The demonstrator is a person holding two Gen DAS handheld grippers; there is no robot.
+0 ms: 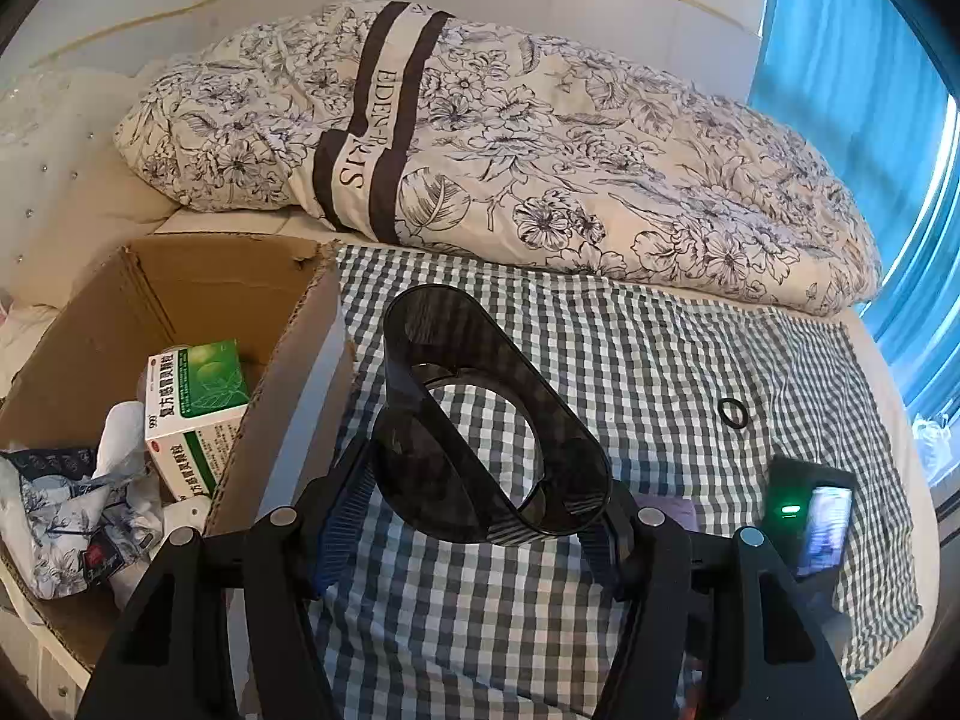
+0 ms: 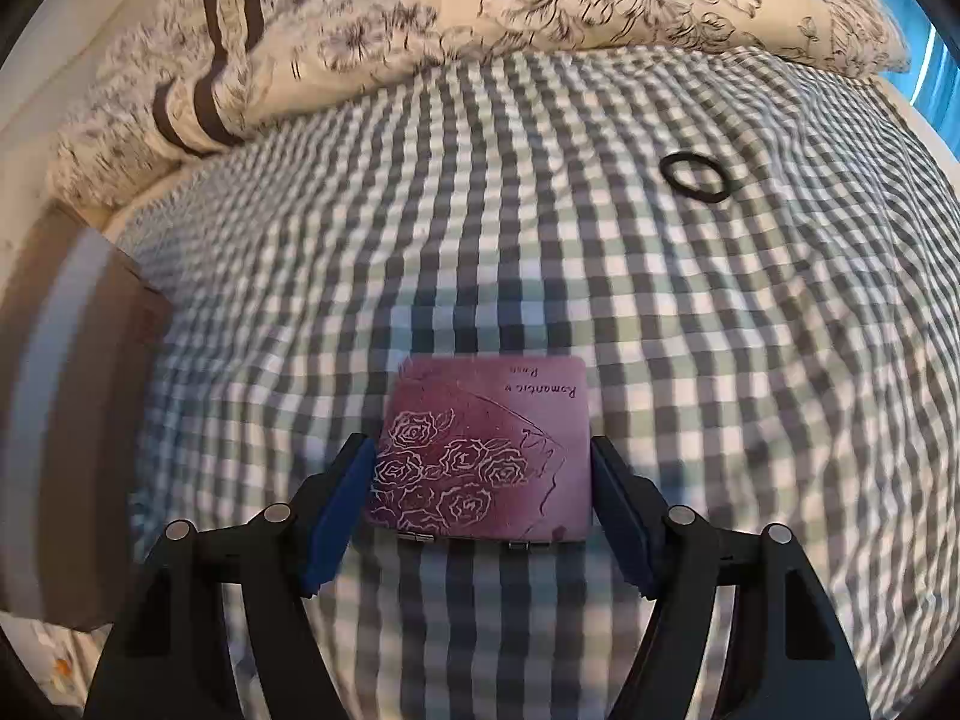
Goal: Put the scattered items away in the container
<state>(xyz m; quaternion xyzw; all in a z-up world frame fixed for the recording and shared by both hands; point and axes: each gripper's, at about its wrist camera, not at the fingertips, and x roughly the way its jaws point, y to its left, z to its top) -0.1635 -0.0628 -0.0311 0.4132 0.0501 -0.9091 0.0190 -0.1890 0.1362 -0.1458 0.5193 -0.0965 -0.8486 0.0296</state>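
Observation:
My left gripper (image 1: 477, 516) is shut on a dark oval ring-shaped piece (image 1: 414, 318) with a carbon-weave look, held above the checked cloth just right of the cardboard box (image 1: 282, 372). The box holds a green-and-white medicine carton (image 1: 192, 408), a patterned tissue pack (image 1: 54, 510) and crumpled white paper. My right gripper (image 2: 480, 498) is shut on a purple square compact (image 2: 480, 450) with a rose design, its blue pads (image 2: 342, 510) against both side edges. The compact looks sharp while the cloth behind it is blurred. A black hair tie (image 2: 696, 177) lies on the cloth farther right.
The green-checked cloth (image 1: 660, 360) covers the bed, with a floral quilt (image 1: 540, 138) bunched along its far side. The box corner (image 2: 78, 420) shows at the left in the right wrist view. The right gripper's body with a green light (image 1: 810, 516) sits low right. Blue curtains (image 1: 870, 60) hang at the right.

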